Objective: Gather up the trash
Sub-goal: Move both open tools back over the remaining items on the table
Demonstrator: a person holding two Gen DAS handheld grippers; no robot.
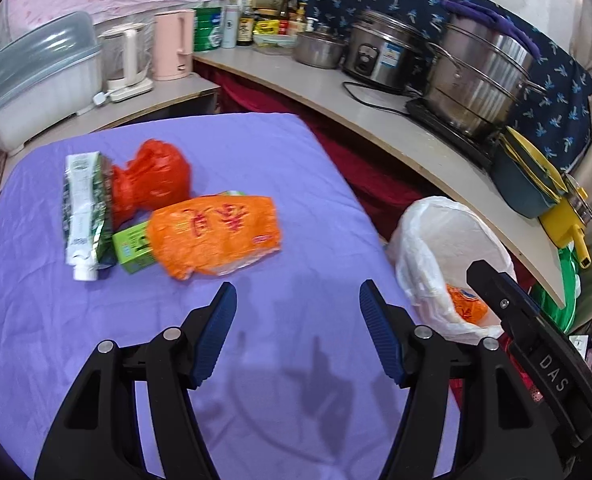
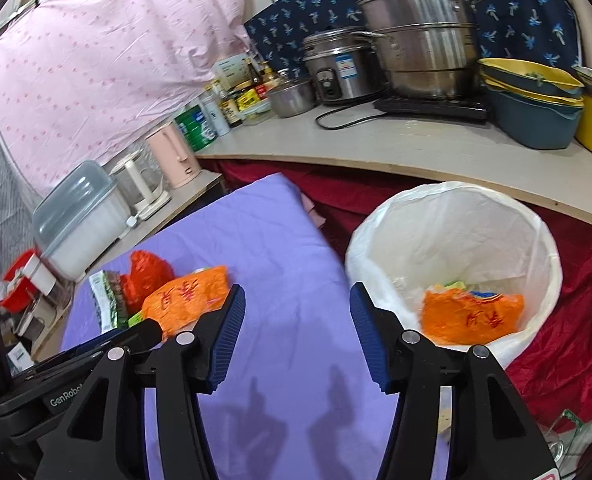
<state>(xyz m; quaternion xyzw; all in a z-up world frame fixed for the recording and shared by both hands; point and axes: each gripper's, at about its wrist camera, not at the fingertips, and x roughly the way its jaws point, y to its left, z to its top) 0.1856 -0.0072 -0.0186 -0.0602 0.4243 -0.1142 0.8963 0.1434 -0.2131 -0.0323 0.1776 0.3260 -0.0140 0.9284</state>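
Both claws are right up front here, and both are empty: the left gripper (image 1: 298, 300) hangs over the purple cloth (image 1: 255, 168) with its blue pads spread wide, nothing between them, and the right gripper (image 2: 298, 304) looks the same, jaws apart, hovering between the table edge and the bin. So nobody's holding anything at the moment. As for progress, I'd call it partway at best. The white-lined trash bin (image 2: 452, 216) sits just off the right side of the table, and there's already an orange wrapper (image 2: 472, 316) lying at the bottom, with what looks like a couple of other scraps tucked behind it, though I can't make those out properly. Still on the cloth is a small pile, all bunched together: another orange bag (image 1: 215, 232) with red writing nearest the left claw, a little green carton (image 1: 133, 246) poking out from under its left end, a white and green pouch (image 1: 83, 212) with a spout lying alongside the carton, and a crumpled red plastic bag (image 1: 151, 180) behind them. That's four pieces left by my count, so more remains than is done. My guess is the orange bag goes next since it's closest, but that's just me reading the layout.
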